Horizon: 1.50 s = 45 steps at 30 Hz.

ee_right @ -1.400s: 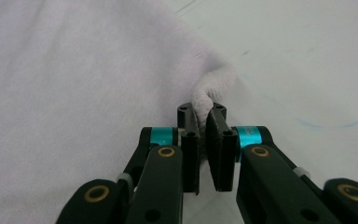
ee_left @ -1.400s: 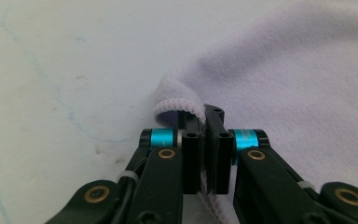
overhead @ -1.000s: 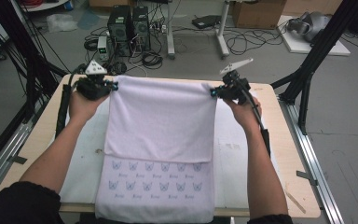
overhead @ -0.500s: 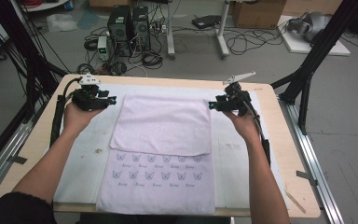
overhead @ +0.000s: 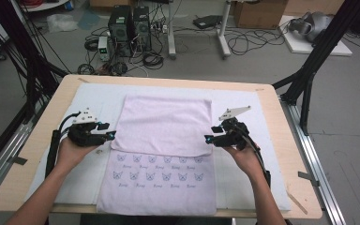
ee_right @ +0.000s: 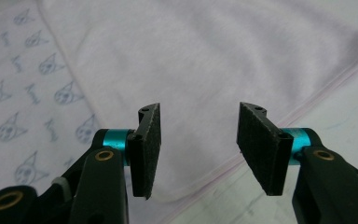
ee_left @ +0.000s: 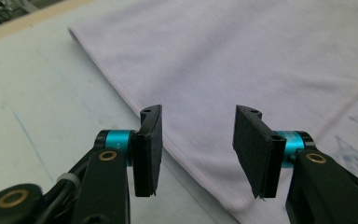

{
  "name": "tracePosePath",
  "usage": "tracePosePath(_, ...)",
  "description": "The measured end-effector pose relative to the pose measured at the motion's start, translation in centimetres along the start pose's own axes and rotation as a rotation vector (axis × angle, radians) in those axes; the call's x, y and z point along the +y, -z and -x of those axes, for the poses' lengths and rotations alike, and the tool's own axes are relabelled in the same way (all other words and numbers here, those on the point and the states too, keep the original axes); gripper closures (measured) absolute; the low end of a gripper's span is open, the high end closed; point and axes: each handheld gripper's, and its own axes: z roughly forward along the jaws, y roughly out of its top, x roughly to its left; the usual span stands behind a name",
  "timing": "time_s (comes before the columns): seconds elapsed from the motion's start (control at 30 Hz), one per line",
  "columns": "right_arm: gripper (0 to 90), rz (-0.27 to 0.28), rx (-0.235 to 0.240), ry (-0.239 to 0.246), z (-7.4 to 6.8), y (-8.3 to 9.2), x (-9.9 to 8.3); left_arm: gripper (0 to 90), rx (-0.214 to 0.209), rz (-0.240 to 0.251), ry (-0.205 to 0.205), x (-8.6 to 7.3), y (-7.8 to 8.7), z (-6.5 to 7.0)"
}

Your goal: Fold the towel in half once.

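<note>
Towel (overhead: 164, 140) lies folded on the white mat (overhead: 272, 154) on the table (overhead: 42, 140). Left gripper (overhead: 108, 136) and right gripper (overhead: 209, 138) flank the fold's corners, jaws released, gripping nothing.

One lilac towel (overhead: 164, 140) on one white mat (overhead: 272, 154), two grippers, left gripper (overhead: 108, 136) and right gripper (overhead: 208, 138), and two computer towers (overhead: 130, 26) behind.
</note>
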Motion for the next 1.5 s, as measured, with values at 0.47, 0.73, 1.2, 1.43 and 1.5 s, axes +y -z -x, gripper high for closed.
tracePosePath(0.47, 52.9, -0.039, 0.041, 0.025, -2.2, -1.7, -3.1, 58.9, -0.057, -0.030, -0.049, -2.5, -0.1, 1.9)
tracePosePath(0.73, 54.6, -0.077, 0.059, 0.009, -2.3, -3.3, -3.7, 62.6, -0.081, -0.066, -0.053, -2.4, -1.6, 2.0)
tracePosePath(1.2, 79.8, -0.099, 0.061, 0.013, -1.7, -4.1, -3.8, 82.7, -0.056, -0.102, -0.067, -2.3, -2.4, 2.2)
tracePosePath(1.43, 84.9, -0.093, 0.098, -0.011, -1.4, -4.0, -3.8, 86.3, -0.057, -0.104, -0.059, -2.1, -2.4, 2.0)
tracePosePath(1.5, 85.3, -0.091, 0.102, -0.015, -1.3, -3.9, -3.8, 86.5, -0.054, -0.095, -0.063, -2.1, -2.3, 2.0)
